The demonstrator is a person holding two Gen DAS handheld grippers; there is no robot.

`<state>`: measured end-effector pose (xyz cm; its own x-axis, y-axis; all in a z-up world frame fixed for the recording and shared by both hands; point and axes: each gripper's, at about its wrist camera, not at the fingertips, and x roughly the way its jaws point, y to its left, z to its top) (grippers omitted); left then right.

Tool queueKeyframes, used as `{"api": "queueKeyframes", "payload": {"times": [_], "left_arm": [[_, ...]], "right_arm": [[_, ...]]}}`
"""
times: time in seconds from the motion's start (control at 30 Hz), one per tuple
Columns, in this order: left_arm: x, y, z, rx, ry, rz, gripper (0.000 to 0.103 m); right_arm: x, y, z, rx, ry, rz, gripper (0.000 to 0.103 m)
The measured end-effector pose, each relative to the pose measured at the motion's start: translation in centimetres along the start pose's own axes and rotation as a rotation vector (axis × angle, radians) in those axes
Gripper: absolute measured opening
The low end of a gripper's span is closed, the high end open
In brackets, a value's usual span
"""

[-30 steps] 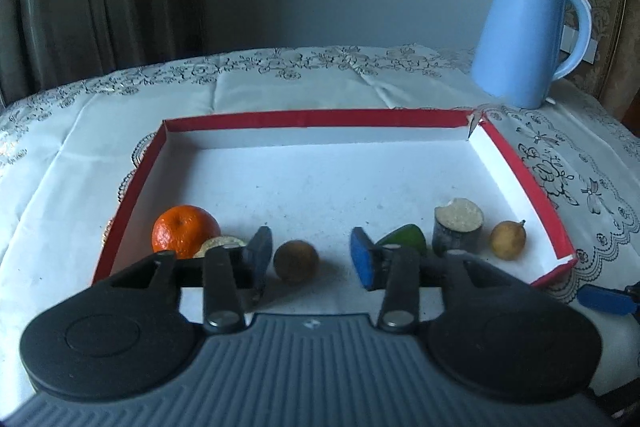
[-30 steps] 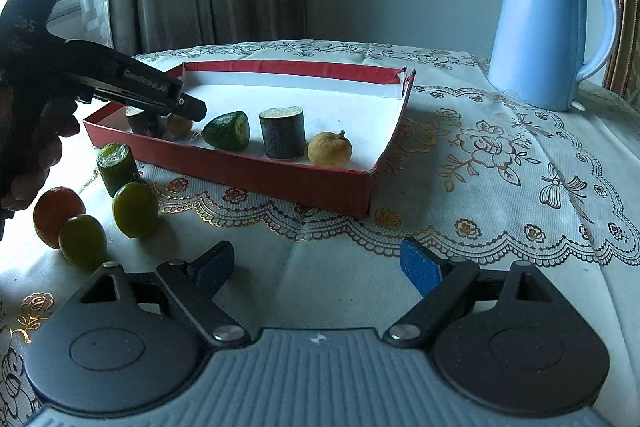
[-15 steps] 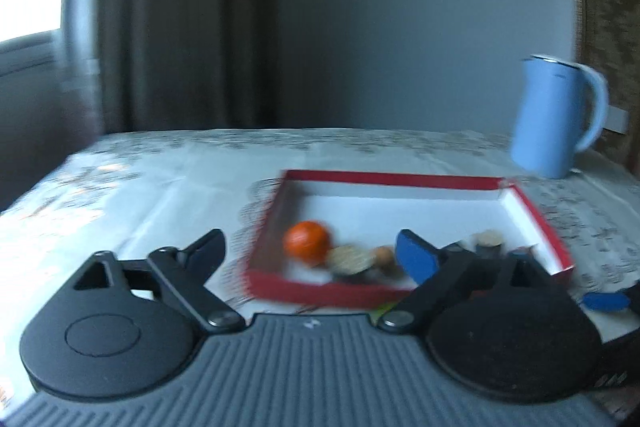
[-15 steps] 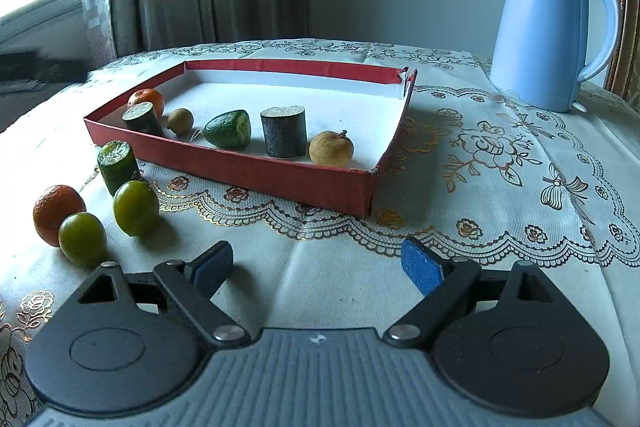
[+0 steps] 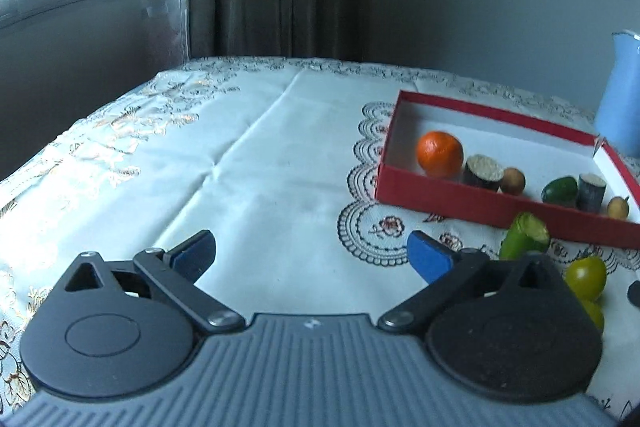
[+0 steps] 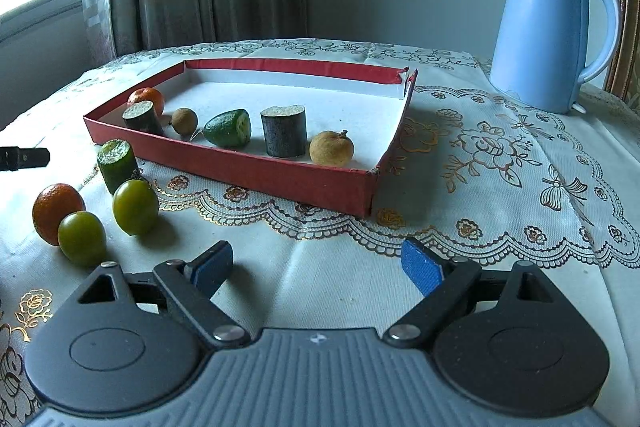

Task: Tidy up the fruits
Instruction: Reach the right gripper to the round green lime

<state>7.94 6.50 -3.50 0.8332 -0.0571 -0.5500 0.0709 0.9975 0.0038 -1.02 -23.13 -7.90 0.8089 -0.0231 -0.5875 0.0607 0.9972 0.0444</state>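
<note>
Lace-trimmed white cloth covers the worktop (image 6: 500,163) before a grey wall and dark curtains; a pale blue electric kettle (image 6: 548,31) stands at the far right; the shallow red cardboard tray (image 6: 256,171) with a white floor holds six fruit pieces in a row, among them an orange tangerine (image 5: 439,153); outside it, near its front left corner, lie a cut green piece (image 6: 116,165), two green round fruits (image 6: 135,207) and an orange one (image 6: 54,207); the left gripper (image 5: 311,254) has just been opening, its fingers wide over bare cloth, nothing between them; the right gripper (image 6: 318,265) likewise gapes empty.
</note>
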Motion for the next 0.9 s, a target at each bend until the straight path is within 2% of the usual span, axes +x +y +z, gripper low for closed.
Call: {"api": "queueKeyframes", "payload": {"times": [0.2,0.33,0.47,0.57,0.83,0.9], "left_arm": [[0.3,-0.3,-0.5,0.027,0.020,0.012,0.103],[1.1,-0.3,-0.5,0.027,0.062,0.023,0.103],[2.0,-0.2,-0.4,0.022,0.123,0.015,0.103],[2.0,-0.2,-0.5,0.025,0.119,0.017,0.103],[2.0,0.0,-0.5,0.013,0.124,0.008,0.103],[2.0,0.0,-0.5,0.013,0.124,0.008,0.103]], "right_arm": [[-0.3,0.1,0.0,-0.007,-0.014,0.001,0.092],[-0.5,0.5,0.0,-0.027,-0.030,-0.013,0.092],[-0.9,1.0,0.3,0.012,-0.028,0.062,0.092],[-1.2,2.1,0.7,0.031,-0.034,0.138,0.092],[-1.0,5.2,2.1,-0.042,-0.056,0.166,0.091],[-0.6,5.9,2.3,-0.059,-0.050,0.169,0.086]]}}
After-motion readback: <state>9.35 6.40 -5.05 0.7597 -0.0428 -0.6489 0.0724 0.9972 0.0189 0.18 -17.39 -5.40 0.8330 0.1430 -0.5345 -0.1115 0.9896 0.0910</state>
